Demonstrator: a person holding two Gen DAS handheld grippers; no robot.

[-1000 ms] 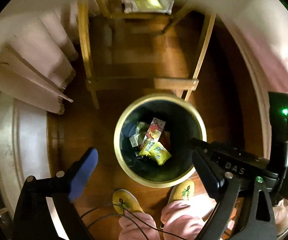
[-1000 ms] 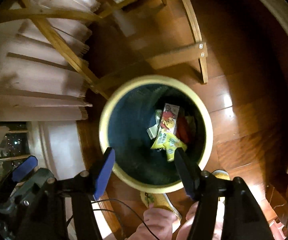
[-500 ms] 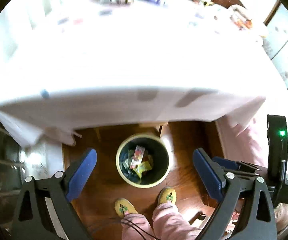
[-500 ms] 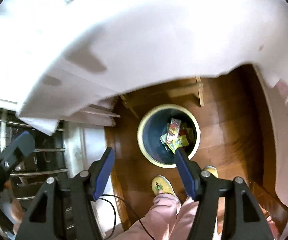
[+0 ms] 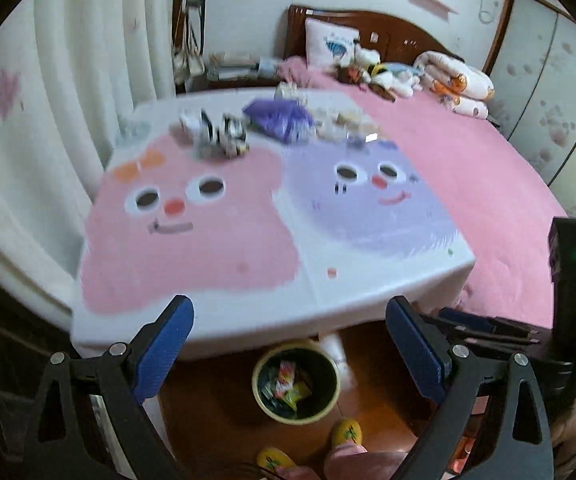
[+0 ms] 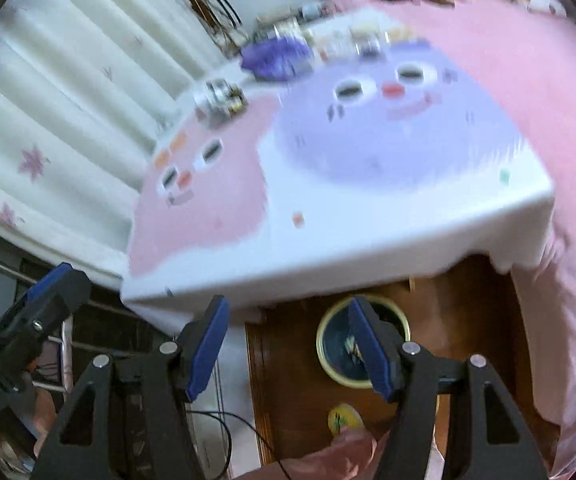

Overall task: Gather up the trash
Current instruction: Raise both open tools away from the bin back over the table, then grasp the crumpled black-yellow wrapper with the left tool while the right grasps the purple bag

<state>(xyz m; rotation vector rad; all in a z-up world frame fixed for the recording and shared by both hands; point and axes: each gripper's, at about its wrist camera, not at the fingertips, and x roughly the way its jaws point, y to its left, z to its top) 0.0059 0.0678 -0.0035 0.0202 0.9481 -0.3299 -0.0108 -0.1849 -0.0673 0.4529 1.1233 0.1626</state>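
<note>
Beyond both empty, wide-open hand-held grippers, left and right, clutter sits far across the worktop; overreaching risks toppling non-trash items.

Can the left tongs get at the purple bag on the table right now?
Probably yes: the left tongs are open and empty, and nothing stands between them and the purple bag across the table.

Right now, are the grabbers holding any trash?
No. The left gripper and the right gripper are both open and empty. The wrappers lie in the bin.
</note>
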